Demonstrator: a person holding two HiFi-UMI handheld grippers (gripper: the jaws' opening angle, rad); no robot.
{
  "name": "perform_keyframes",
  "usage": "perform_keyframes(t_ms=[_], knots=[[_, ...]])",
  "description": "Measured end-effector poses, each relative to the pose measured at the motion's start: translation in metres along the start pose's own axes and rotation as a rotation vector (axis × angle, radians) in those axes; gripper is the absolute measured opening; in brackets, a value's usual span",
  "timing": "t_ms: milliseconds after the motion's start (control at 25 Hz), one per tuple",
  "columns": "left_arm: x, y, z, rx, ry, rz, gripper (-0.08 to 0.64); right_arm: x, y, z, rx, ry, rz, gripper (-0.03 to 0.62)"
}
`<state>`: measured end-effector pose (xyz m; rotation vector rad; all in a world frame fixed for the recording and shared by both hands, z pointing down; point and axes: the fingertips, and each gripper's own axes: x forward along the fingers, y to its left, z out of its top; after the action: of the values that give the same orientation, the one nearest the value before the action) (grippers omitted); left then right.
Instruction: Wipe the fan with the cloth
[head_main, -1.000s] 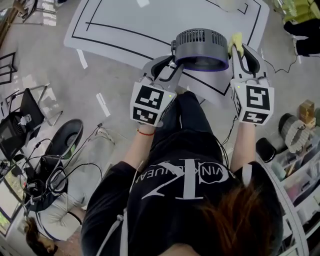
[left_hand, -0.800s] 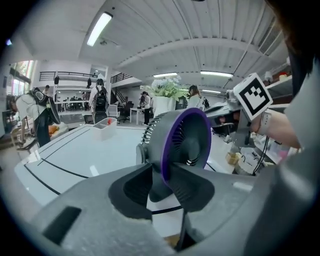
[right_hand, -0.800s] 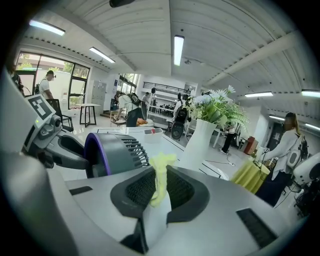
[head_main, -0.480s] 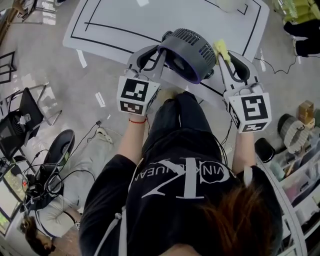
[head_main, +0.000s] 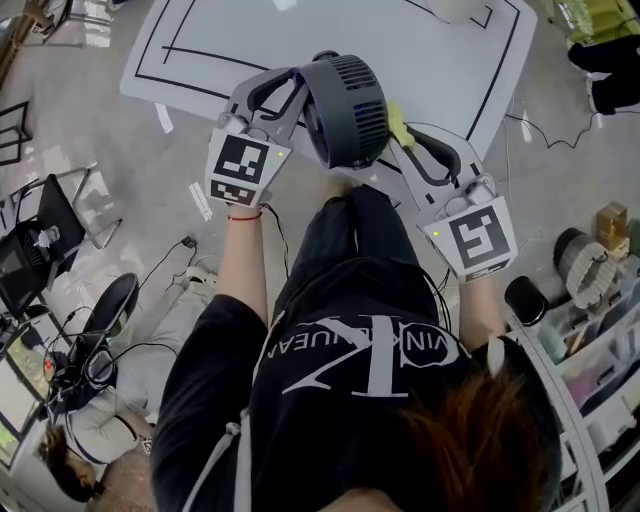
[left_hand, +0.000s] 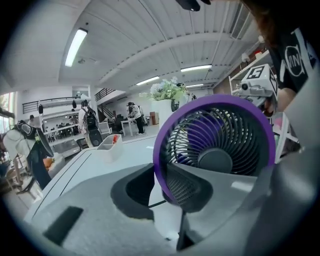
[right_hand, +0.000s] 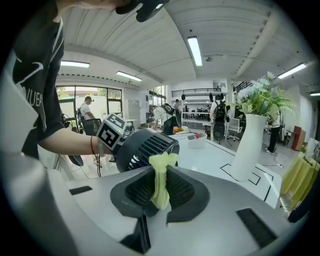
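A dark grey fan (head_main: 345, 110) with a purple ring is tipped on its edge over the near edge of the white table (head_main: 300, 30). My left gripper (head_main: 305, 85) comes in from the left. In the left gripper view the fan's purple rim (left_hand: 220, 145) runs between the two pads of my left gripper (left_hand: 160, 187), which press on it. These jaws have just been opening a little, with the rim still between them. My right gripper (head_main: 400, 140) is shut on a yellow cloth (right_hand: 160, 180), whose top lies against the fan's grey back (right_hand: 145, 147).
A tall white vase with flowers (right_hand: 247, 145) and a small white tray (left_hand: 110, 145) stand farther back on the table. Shelves with boxes (head_main: 590, 330) are at my right. A chair, cables and a person (head_main: 100, 440) are on the floor at my left.
Both grippers moved left in the head view. The fan went with the left gripper and turned from lying grille-up to standing on edge. The right gripper swung after it with the cloth.
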<state>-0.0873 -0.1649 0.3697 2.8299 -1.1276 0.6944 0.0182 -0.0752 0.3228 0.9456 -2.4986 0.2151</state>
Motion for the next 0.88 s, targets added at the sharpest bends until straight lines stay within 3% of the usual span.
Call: perform_keyframes(t_ms=[80, 200, 320, 560, 880], knots=[[0.003, 0.003, 0.002, 0.042, 0.006, -0.004, 0.092, 0.003, 0.007, 0.001, -0.015, -0.009, 0.041, 0.054], [0.008, 0.006, 0.006, 0.063, -0.008, -0.027, 0.091, 0.007, 0.013, 0.0, -0.125, 0.006, 0.065, 0.057], [0.006, 0.004, 0.006, 0.03, -0.045, -0.041, 0.091, 0.008, 0.014, -0.002, -0.228, -0.01, 0.057, 0.057], [0.001, 0.007, 0.006, -0.022, -0.09, 0.005, 0.089, 0.012, 0.003, 0.003, -0.364, -0.049, 0.061, 0.057], [-0.001, 0.002, 0.009, -0.065, -0.088, 0.034, 0.087, 0.022, -0.018, 0.01, -0.445, -0.11, 0.077, 0.055]])
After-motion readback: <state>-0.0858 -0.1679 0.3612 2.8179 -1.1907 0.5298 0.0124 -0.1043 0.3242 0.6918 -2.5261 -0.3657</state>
